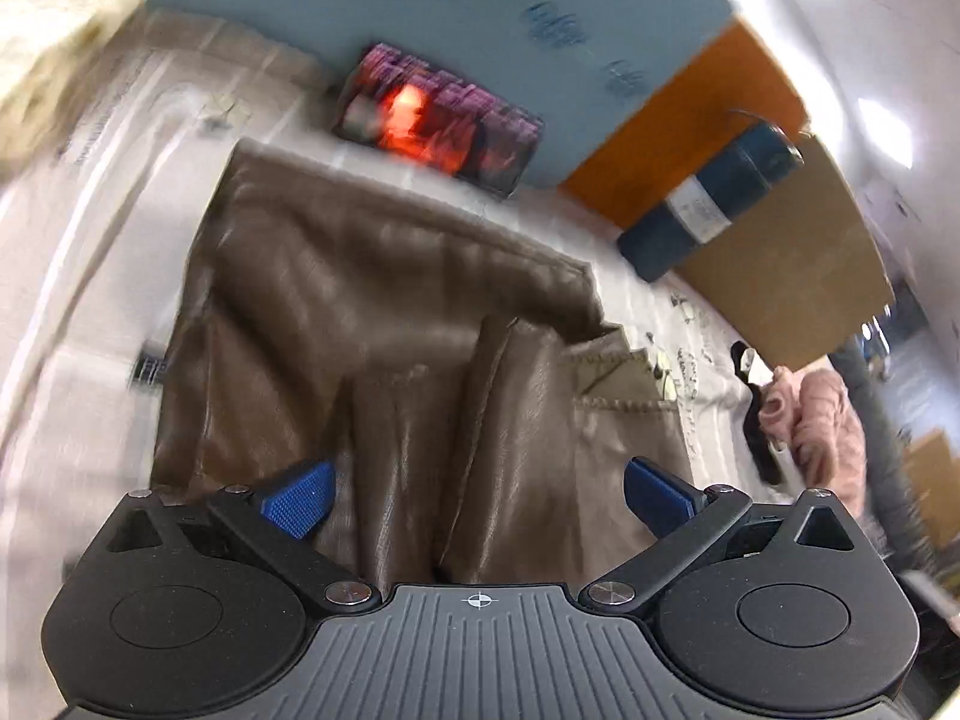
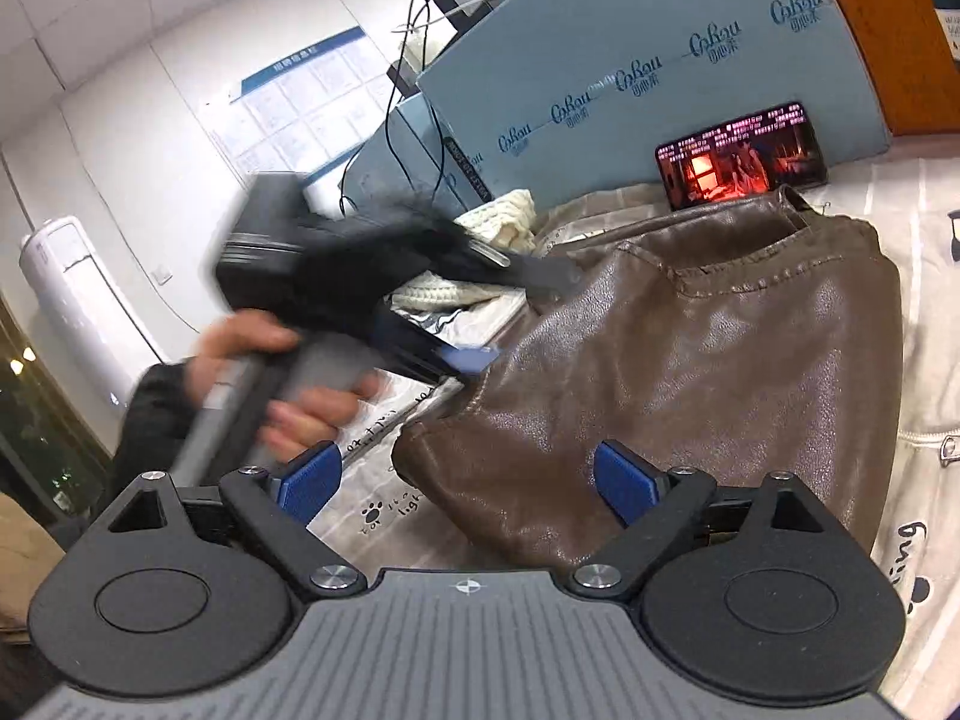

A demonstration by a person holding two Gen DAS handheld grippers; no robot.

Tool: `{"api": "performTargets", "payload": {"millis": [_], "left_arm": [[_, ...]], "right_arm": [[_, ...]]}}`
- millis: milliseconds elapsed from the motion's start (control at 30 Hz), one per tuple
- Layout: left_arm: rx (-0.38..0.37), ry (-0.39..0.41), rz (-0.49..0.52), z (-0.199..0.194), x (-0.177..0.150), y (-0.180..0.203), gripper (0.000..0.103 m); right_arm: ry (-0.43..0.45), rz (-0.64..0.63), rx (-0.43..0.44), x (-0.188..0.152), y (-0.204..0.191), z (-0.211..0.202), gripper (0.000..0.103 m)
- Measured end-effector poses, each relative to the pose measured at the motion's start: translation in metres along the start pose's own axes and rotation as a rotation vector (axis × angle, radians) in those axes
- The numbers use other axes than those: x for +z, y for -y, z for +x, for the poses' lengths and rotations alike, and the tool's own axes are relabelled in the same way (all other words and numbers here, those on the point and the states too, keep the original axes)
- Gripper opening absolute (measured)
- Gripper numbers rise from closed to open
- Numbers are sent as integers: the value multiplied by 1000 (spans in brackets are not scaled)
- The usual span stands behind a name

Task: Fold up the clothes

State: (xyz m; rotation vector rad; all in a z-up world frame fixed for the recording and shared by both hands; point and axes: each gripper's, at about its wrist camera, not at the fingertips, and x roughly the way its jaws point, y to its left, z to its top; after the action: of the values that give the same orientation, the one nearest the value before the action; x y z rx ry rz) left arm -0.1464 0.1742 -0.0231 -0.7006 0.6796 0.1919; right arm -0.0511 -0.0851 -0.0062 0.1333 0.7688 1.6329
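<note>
A brown leather garment point(image 1: 384, 324) lies folded on a white printed sheet point(image 1: 90, 360); it also shows in the right wrist view point(image 2: 690, 372). My left gripper point(image 1: 477, 495) is open, hovering just above the garment's near folds. My right gripper point(image 2: 465, 483) is open over the garment's near left corner. In the right wrist view the left gripper point(image 2: 516, 312) is blurred, held in a hand at the garment's left edge, its jaws apart.
A phone point(image 2: 741, 156) with a lit screen leans on a blue board point(image 2: 660, 60) behind the garment. A cream knit point(image 2: 480, 252) lies at the left. A pink garment point(image 1: 822, 420) and a dark blue roll point(image 1: 708, 198) lie at the right.
</note>
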Motion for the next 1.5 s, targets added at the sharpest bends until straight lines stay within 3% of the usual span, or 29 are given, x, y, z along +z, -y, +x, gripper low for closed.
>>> {"api": "performTargets", "payload": {"millis": [100, 133, 167, 233, 333, 400, 533, 633, 767, 833, 967, 1067, 1200, 1267, 1500], "left_arm": [[34, 64, 123, 0, -12, 12, 90], [57, 85, 178, 0, -17, 17, 71], [79, 106, 232, 0, -21, 23, 42], [86, 146, 341, -3, -29, 32, 27], [133, 197, 473, -11, -38, 46, 25], [167, 191, 489, -11, -40, 43, 27], [230, 178, 494, -9, -44, 33, 54], [225, 197, 491, -17, -46, 31, 61], [190, 251, 351, -44, -36, 16, 87], [163, 262, 225, -58, -31, 2, 92], [130, 220, 4, -70, -25, -30, 94], [173, 163, -77, -67, -26, -46, 94], [126, 134, -98, -63, -29, -53, 100], [63, 127, -110, -59, -29, -55, 102], [-59, 118, -109, -45, -26, -54, 103]], "right_arm": [[0, -35, -31, -4, -4, 3, 91], [4, -39, -38, -5, -3, 4, 91], [8, -41, -44, -6, -3, 5, 91], [28, -25, -41, -6, -2, 3, 91], [50, 15, -22, -5, 5, -1, 91], [70, 23, -22, -3, 6, -3, 91], [111, 57, -30, -1, 11, -8, 91], [169, 125, -85, 1, 20, -16, 91], [274, 238, -189, 3, 36, -30, 93], [323, 290, -237, 3, 44, -37, 94], [355, 357, -287, 4, 55, -41, 96], [359, 374, -342, 4, 60, -41, 96], [323, 404, -396, 4, 68, -37, 97], [280, 428, -411, 3, 74, -33, 98], [228, 455, -322, 3, 84, -28, 103]]}}
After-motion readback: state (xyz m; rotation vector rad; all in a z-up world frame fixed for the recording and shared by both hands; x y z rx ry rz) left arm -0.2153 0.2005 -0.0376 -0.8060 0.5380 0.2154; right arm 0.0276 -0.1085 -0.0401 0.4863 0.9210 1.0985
